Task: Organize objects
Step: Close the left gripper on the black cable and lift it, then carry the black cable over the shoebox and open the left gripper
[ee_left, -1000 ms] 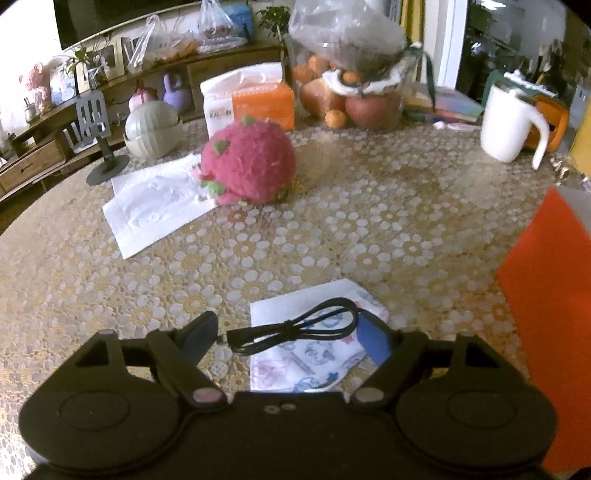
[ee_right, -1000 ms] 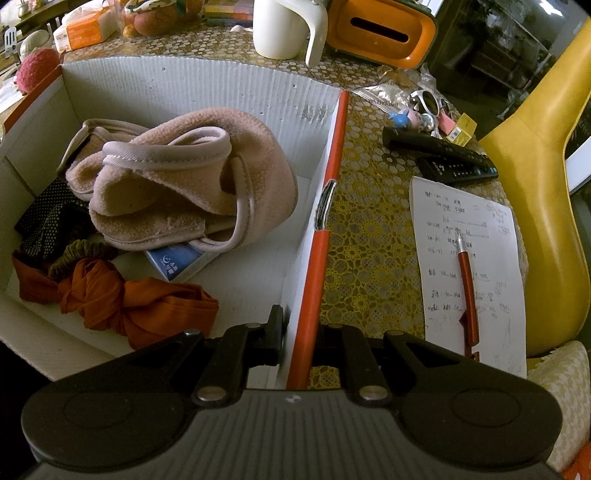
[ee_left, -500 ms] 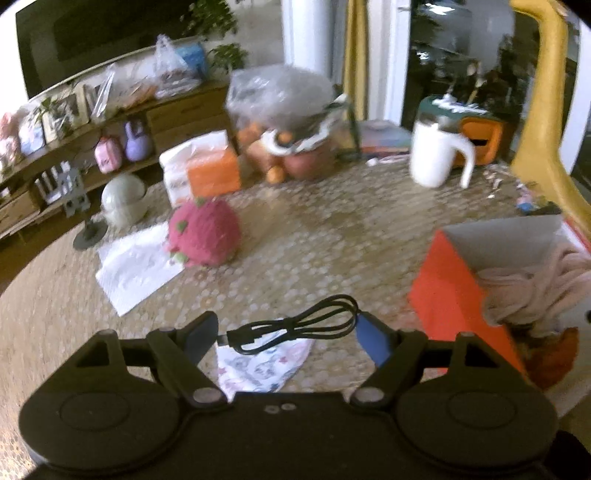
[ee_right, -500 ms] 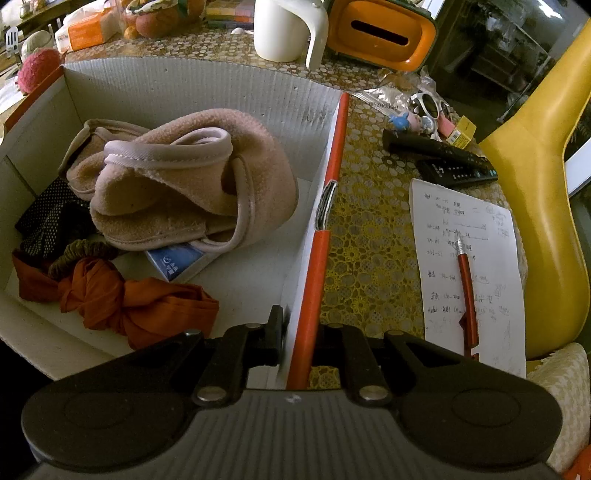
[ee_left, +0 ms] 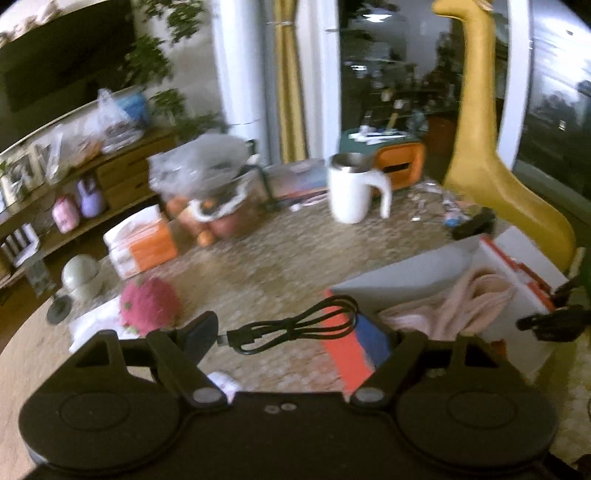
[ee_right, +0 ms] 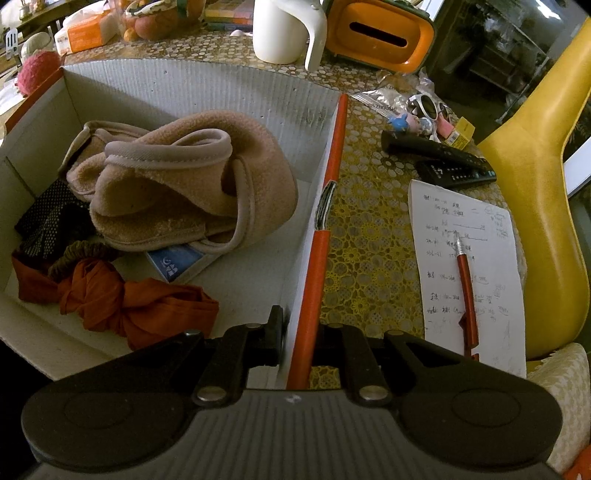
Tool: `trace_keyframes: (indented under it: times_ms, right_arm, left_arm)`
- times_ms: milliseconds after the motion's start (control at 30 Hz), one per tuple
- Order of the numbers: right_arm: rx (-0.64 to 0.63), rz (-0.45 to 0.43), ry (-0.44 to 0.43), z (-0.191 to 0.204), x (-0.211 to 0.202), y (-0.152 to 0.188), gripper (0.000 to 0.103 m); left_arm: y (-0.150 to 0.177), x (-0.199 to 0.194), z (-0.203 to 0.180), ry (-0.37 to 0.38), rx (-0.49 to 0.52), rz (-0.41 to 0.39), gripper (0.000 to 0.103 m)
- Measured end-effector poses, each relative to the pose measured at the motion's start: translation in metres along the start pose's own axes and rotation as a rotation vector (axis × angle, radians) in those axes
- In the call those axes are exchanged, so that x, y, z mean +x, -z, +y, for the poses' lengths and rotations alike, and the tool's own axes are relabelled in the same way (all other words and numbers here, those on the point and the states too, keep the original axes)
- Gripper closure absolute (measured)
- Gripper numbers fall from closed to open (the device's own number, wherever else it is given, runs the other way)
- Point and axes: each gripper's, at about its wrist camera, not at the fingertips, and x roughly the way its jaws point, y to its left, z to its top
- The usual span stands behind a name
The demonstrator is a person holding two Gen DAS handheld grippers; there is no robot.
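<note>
A coiled black cable [ee_left: 291,328] spans the gap between the fingers of my left gripper [ee_left: 288,334], which is shut on it and holds it in the air. It hangs just left of the orange-and-white cardboard box [ee_left: 406,273]. My right gripper [ee_right: 297,332] is shut on the box's right wall [ee_right: 317,258], one finger inside and one outside. In the box lie a pink fleece garment [ee_right: 177,184], a knotted orange cloth [ee_right: 140,306], a black dotted item [ee_right: 48,218] and a blue packet [ee_right: 177,262].
On the patterned table stand a white mug [ee_left: 351,188], an orange tissue holder [ee_right: 380,33], a bag of fruit [ee_left: 207,184] and a pink strawberry plush [ee_left: 149,306]. Right of the box lie remotes [ee_right: 443,155] and a red pen [ee_right: 465,273] on paper. A yellow chair [ee_right: 535,184] stands behind.
My left gripper has risen off the table with the cable and swung right, so the box has come into its view. The right gripper has kept its hold on the box wall.
</note>
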Motion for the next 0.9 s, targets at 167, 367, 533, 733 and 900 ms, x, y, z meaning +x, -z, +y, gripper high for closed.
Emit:
trace_keyframes:
  times_ms: [167,367,533,733,900]
  right_arm:
    - [0.001,-0.005,-0.004,-0.001,0.0,0.001,0.091]
    - [-0.004,-0.01,-0.007,-0.001,0.001,0.001,0.091]
    - [-0.007,-0.014,-0.01,-0.002,0.0,0.002,0.091]
    - [-0.009,-0.016,-0.011,-0.001,0.0,0.001,0.091]
    - [-0.01,-0.018,-0.013,-0.001,-0.001,0.002,0.091]
  left_arm:
    - [-0.007,0.005,-0.038,0.067,0.049,-0.006,0.023]
    - [-0.006,0.017,-0.08,0.129,0.093,0.011,0.023]
    - [-0.001,0.032,-0.111,0.146,0.132,0.052,0.023]
    - [0.008,0.051,-0.137,0.169,0.158,0.103,0.023]
    - [0.013,0.065,-0.155,0.17,0.182,0.135,0.023]
